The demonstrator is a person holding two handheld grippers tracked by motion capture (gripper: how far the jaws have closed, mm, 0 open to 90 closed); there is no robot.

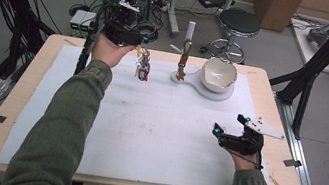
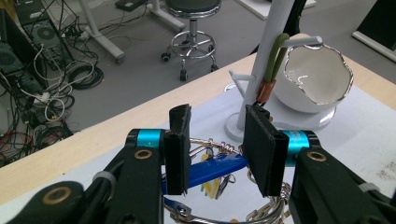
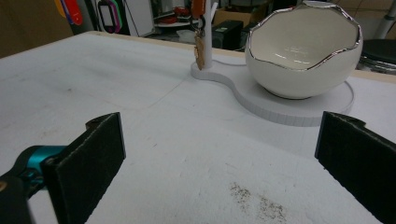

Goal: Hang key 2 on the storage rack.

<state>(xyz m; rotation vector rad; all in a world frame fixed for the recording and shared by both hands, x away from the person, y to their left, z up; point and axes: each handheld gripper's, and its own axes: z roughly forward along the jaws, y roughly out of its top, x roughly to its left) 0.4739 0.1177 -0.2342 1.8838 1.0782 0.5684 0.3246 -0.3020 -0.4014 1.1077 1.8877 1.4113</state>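
keys held aloft beside the hook stand

a bunch of keys (image 1: 143, 66) is being held above the white mat (image 1: 147, 125), at the far left part of the table (image 1: 14, 98), hanging from the left gripper (image 1: 128, 41). in the left gripper view the bunch (image 2: 212, 170) is being shown as metal rings, a blue tag and small yellow pieces, dangling just below and between the black pads (image 2: 178, 149). the pads are being kept narrowed around the top ring of the bunch, though the exact point of contact is being hidden by the pads themselves.

just to the right of the keys, a white hook stand (image 1: 185, 50) is being seen upright on a flat white base (image 1: 220, 96), with an orange-brown tag (image 1: 182, 67) hanging from one hook on an olive cord. on the same base, a white eggshell-shaped bowl (image 1: 218, 75) with a silver rim is being carried.

well apart, at the near right of the mat, the right gripper (image 1: 229, 134) is being held low over the surface. in the right gripper view its pads (image 3: 88, 163) are being shown spread wide with nothing between them, pointed toward the bowl (image 3: 303, 51) and the stand (image 3: 204, 42).
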